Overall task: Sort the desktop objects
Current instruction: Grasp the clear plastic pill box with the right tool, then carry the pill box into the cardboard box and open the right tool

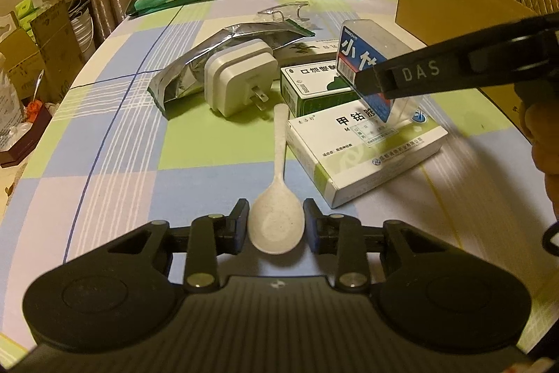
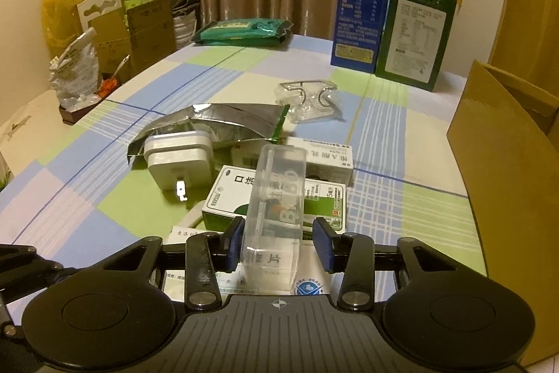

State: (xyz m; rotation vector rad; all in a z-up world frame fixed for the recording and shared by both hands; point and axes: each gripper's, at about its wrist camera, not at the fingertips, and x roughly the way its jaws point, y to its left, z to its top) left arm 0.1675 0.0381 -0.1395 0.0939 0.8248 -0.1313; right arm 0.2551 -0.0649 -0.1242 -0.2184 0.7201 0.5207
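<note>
Left jaws: the left gripper (image 1: 276,221) is spread wide with the bowl of a white spoon (image 1: 277,198) lying between the blue pads, a small gap on each side; nothing is clamped.
Right jaws: the right gripper (image 2: 277,245) is parted around a clear plastic case (image 2: 276,208); the left pad looks to touch the case wall, the right pad stands off it, so no firm grip shows.
Clear plastic case: stands tilted on edge atop the medicine boxes, its blue label facing the left wrist camera (image 1: 377,65).
Spoon: flat on the checked tablecloth (image 1: 115,135), handle pointing away toward the white plug adapter (image 1: 239,81).
Medicine boxes: a white-and-green box (image 1: 363,156) lies nearest, a green box (image 1: 314,86) behind it, touching.
Foil pouch (image 1: 209,58): crumpled, behind the adapter.
Far table edge: blue carton (image 2: 361,2) and green carton (image 2: 415,41) upright, side by side; green packet (image 2: 241,32) to their left.
Right of table: brown cardboard box (image 2: 503,142).
</note>
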